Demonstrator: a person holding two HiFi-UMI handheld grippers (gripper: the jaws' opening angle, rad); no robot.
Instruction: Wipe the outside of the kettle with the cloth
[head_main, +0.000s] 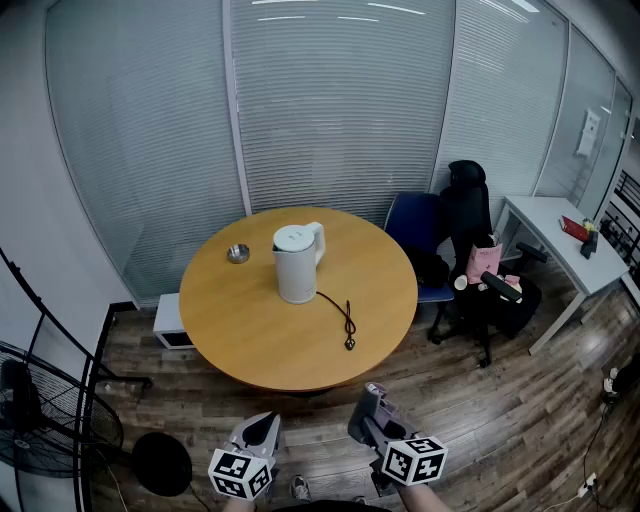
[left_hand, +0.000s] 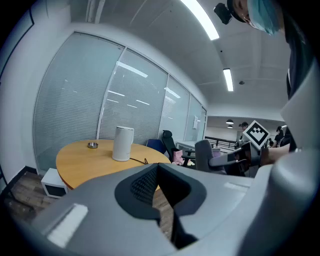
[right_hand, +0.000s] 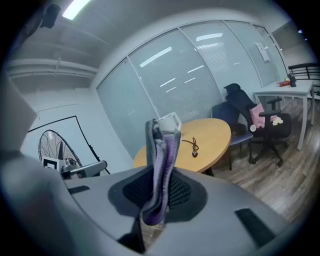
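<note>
A white kettle (head_main: 297, 261) stands upright near the middle of the round wooden table (head_main: 240, 330), its black cord (head_main: 343, 317) trailing toward the near right. The kettle (left_hand: 122, 143) also shows far ahead in the left gripper view, and in the right gripper view only its top (right_hand: 170, 121) peeks over the cloth. My right gripper (head_main: 366, 407) is held off the table's near edge, shut on a folded grey and purple cloth (right_hand: 161, 170) that stands up between its jaws. My left gripper (head_main: 262, 429) hangs beside it, shut and empty.
A small metal dish (head_main: 238, 253) lies on the table left of the kettle. A blue chair (head_main: 412, 226) and a black office chair (head_main: 470, 215) with pink items stand to the right, beside a white desk (head_main: 556, 232). A floor fan (head_main: 40, 410) stands at the left; a white box (head_main: 170, 322) sits under the table.
</note>
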